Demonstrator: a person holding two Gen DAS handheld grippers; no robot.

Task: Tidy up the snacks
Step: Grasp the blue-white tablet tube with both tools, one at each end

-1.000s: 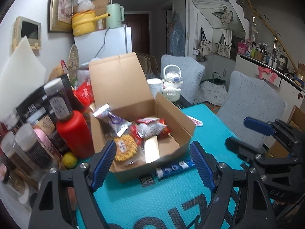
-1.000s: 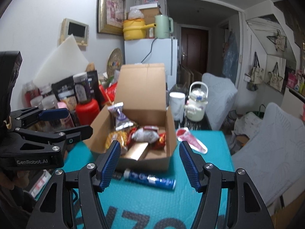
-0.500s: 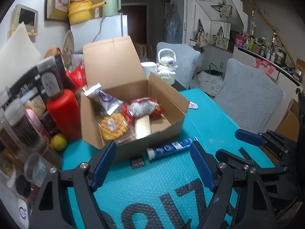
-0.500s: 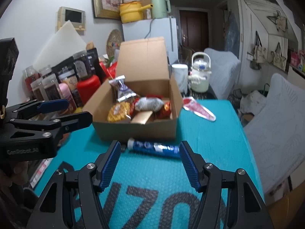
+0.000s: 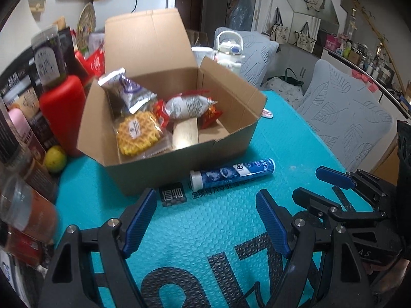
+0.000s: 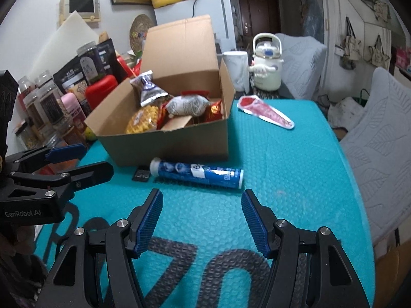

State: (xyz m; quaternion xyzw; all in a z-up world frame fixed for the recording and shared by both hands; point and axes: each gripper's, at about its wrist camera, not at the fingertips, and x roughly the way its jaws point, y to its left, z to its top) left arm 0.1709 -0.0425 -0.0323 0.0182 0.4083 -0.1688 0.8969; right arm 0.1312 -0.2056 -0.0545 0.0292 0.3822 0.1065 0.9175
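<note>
Where flaps gape, cardboard box (image 5: 179, 151) — snack packets (image 5: 190, 106), waffle (image 5: 138, 132)

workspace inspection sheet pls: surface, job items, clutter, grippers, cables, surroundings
Surface: teal mat, printed lettering.
Job's things: open box holding wrapped snacks; blue tube lying in front of it; red packet on the mat beside the box.
Clutter: jars, red canister and lemon crowd one side of the box.
Grippers: left gripper and right gripper open, empty, above the mat.
Cables: one cord at the fridge.
Surroundings: kettle, padded chairs.
</note>
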